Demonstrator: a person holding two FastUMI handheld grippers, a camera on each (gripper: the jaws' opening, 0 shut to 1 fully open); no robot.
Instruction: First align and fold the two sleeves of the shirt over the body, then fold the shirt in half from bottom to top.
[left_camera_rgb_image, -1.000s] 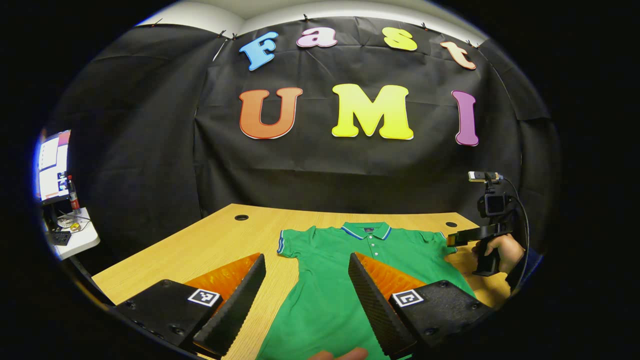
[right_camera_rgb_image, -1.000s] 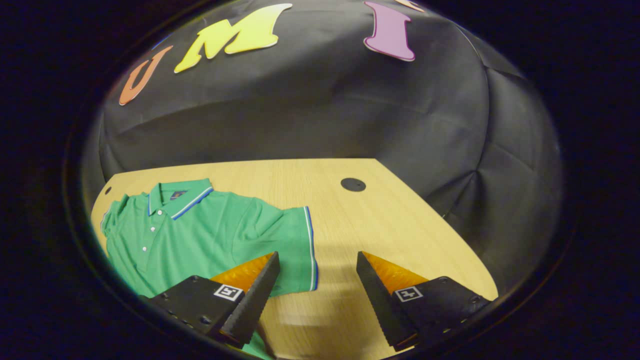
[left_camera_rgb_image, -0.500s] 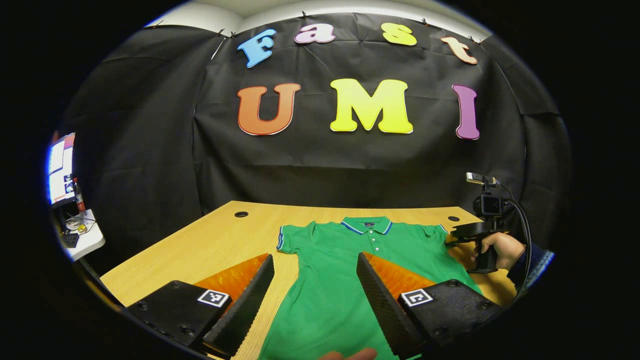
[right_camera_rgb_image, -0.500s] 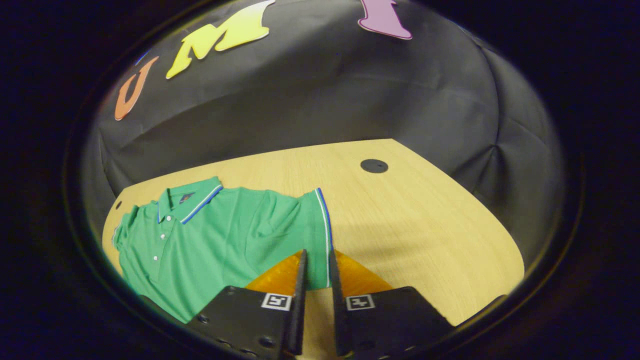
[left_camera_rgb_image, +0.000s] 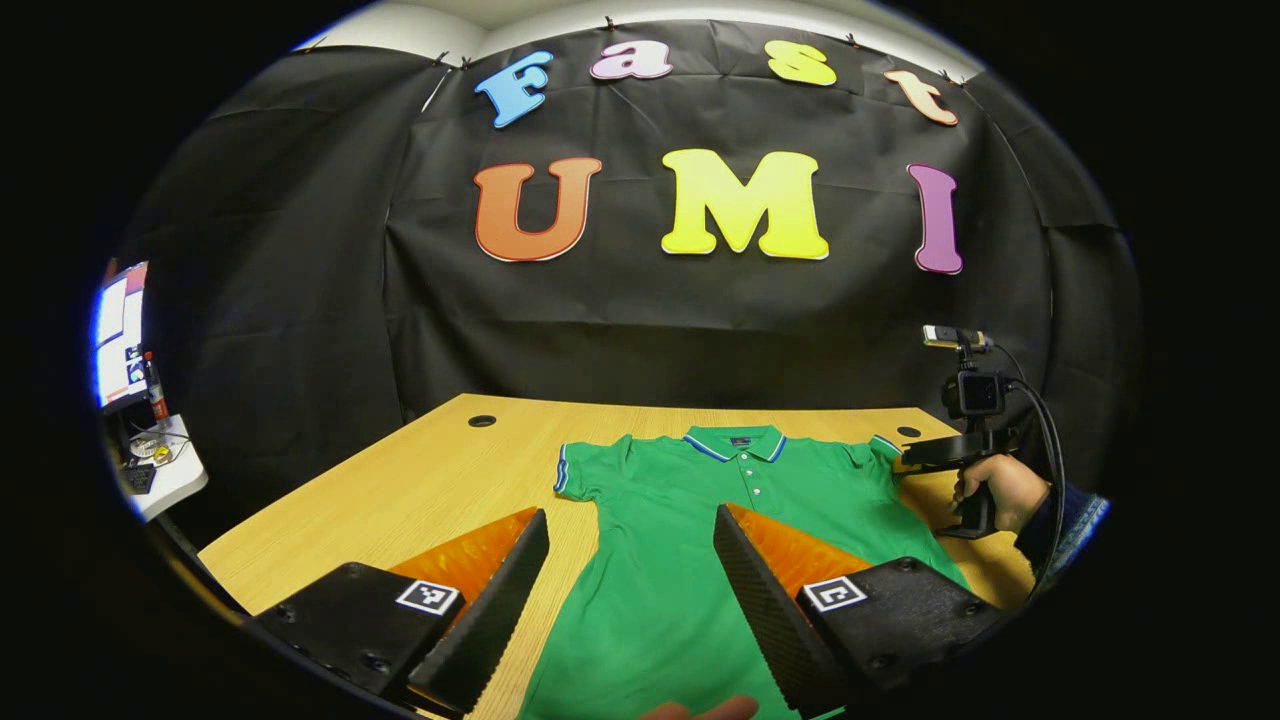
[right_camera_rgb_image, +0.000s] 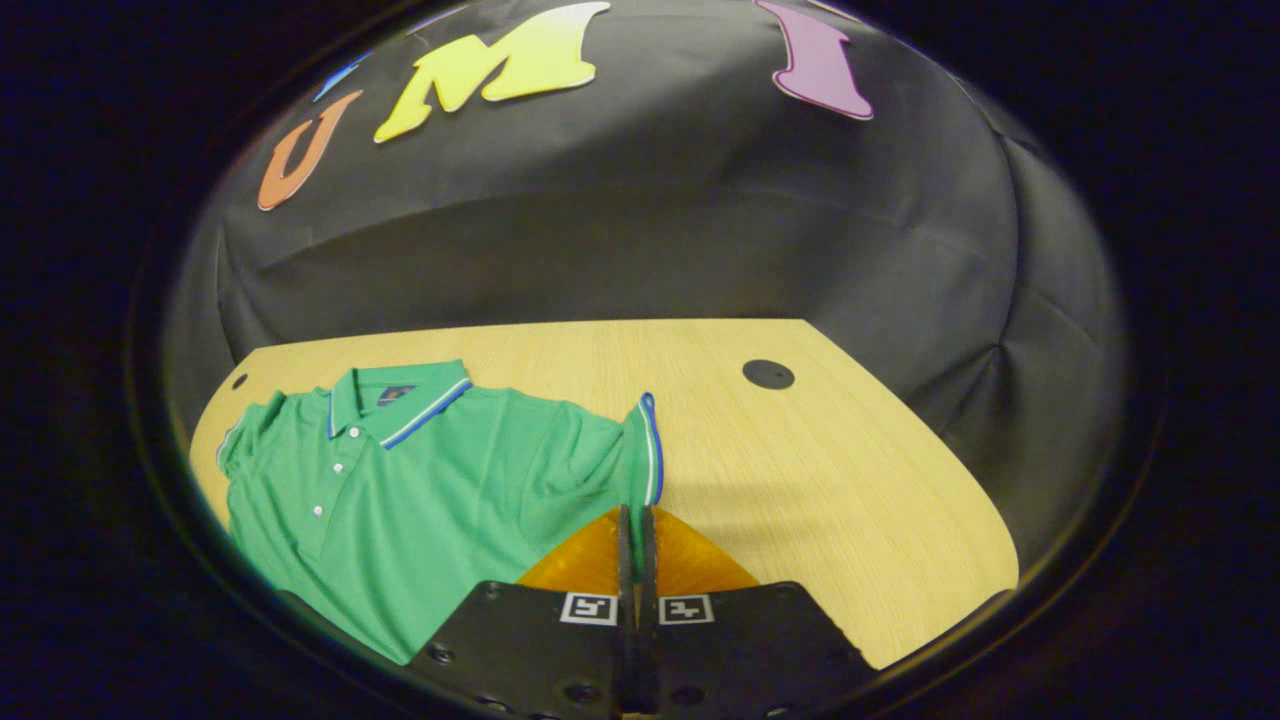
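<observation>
A green polo shirt (left_camera_rgb_image: 700, 520) (right_camera_rgb_image: 420, 480) with a blue-and-white trimmed collar lies face up on the wooden table (left_camera_rgb_image: 420, 490). My left gripper (left_camera_rgb_image: 630, 530) hovers open over the lower body of the shirt, one finger over bare wood, the other over cloth. In the right gripper view my right gripper (right_camera_rgb_image: 636, 515) is shut on the trimmed cuff of the shirt's sleeve (right_camera_rgb_image: 645, 450), which stands lifted off the table. The left gripper view shows that same gripper (left_camera_rgb_image: 905, 462), held by a hand (left_camera_rgb_image: 1000, 495), at the shirt's far right sleeve.
The table has round cable holes (left_camera_rgb_image: 482, 421) (right_camera_rgb_image: 768, 374) near its back corners. A side desk with a monitor (left_camera_rgb_image: 120, 330) and small items stands at the far left. Bare wood (right_camera_rgb_image: 850, 480) stretches to the right of the held sleeve.
My right gripper went from wide open to fully shut on the sleeve's cuff, and the cuff has risen off the table. My left gripper stayed open and barely shifted.
</observation>
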